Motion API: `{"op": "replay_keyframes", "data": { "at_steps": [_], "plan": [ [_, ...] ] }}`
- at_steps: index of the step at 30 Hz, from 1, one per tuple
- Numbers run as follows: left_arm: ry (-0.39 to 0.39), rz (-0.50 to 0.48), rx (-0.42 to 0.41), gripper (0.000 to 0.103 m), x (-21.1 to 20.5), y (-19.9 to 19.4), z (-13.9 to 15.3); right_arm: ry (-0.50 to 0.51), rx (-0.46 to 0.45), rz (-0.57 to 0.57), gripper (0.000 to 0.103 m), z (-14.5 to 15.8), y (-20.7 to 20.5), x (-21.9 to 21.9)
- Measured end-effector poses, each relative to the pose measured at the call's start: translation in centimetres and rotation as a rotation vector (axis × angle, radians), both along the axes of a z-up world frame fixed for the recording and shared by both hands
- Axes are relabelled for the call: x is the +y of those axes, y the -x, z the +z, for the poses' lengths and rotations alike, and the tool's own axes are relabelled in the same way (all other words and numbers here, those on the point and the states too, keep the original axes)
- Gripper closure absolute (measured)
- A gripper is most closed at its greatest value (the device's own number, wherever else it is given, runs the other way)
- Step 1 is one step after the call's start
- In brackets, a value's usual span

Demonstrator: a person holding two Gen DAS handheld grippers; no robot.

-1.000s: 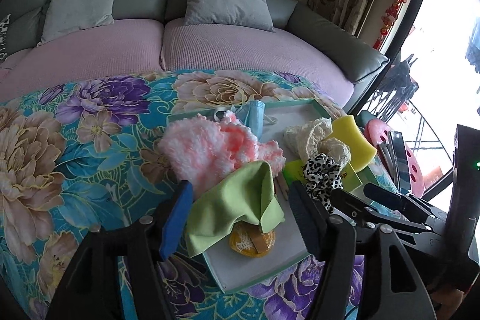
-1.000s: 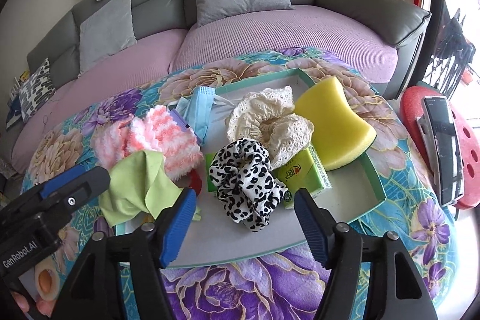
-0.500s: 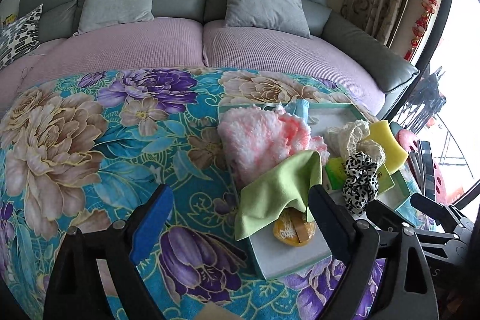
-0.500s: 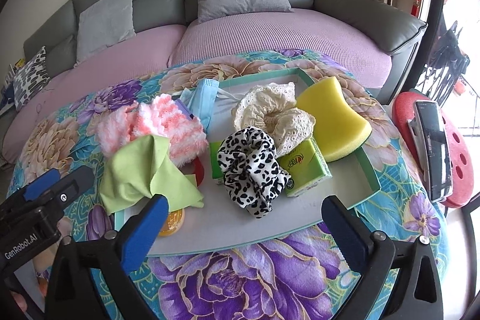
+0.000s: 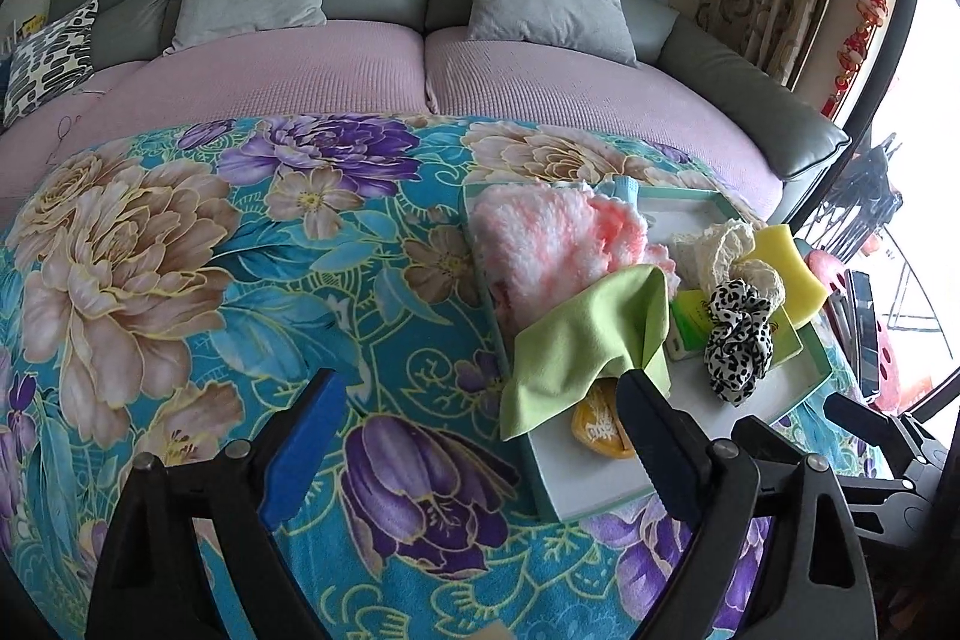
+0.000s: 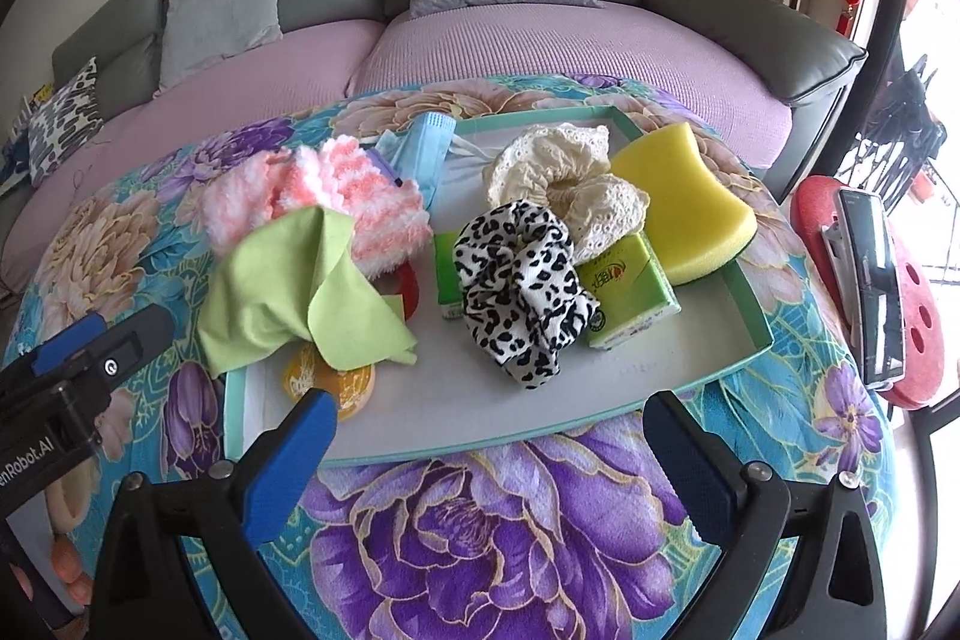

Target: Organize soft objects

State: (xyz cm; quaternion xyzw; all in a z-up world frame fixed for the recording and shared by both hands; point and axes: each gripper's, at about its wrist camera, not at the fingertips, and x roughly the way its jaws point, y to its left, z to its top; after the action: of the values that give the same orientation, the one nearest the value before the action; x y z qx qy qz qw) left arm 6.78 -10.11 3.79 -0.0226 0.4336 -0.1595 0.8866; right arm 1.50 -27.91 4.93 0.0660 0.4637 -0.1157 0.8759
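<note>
A teal-rimmed tray (image 6: 747,301) (image 5: 819,373) on the floral tablecloth holds soft things: a green cloth (image 6: 288,292) (image 5: 588,340), a pink fluffy towel (image 6: 336,196) (image 5: 546,238), a leopard scrunchie (image 6: 516,280) (image 5: 735,334), a cream lace scrunchie (image 6: 564,166), a yellow sponge (image 6: 690,202), a green tissue pack (image 6: 630,292), a blue face mask (image 6: 429,148) and an orange round piece (image 6: 336,382). My left gripper (image 5: 480,442) is open and empty, left of the tray. My right gripper (image 6: 486,454) is open and empty, in front of the tray.
The table carries a floral cloth (image 5: 180,268). A grey and lilac sofa (image 5: 420,58) with cushions curves behind it. A red stool (image 6: 900,292) with a dark device on it stands at the right. The left gripper's body (image 6: 66,388) shows at the lower left of the right wrist view.
Both grippers have pulled back from the tray and opened wider. The left one has swung left, off the green cloth. The right one has backed away from the leopard scrunchie.
</note>
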Motion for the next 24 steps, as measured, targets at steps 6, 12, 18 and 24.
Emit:
{"op": "replay_keyframes", "data": {
  "at_steps": [6,12,18,24],
  "plan": [
    [-0.019,0.038,-0.012,0.011,1.3,1.2,-0.6,0.008,0.013,0.028,0.000,-0.6,0.6,1.2],
    [-0.148,0.094,-0.014,0.011,1.5,2.4,-1.9,0.034,0.035,0.075,0.000,-1.3,1.1,2.9],
    [-0.185,0.100,0.018,0.011,2.1,3.1,-3.1,0.042,0.048,0.092,0.000,-1.8,1.8,3.8],
    [-0.209,0.113,0.025,0.011,2.1,3.1,-3.5,0.038,0.045,0.094,0.000,-2.0,1.7,3.9]
  ]
}}
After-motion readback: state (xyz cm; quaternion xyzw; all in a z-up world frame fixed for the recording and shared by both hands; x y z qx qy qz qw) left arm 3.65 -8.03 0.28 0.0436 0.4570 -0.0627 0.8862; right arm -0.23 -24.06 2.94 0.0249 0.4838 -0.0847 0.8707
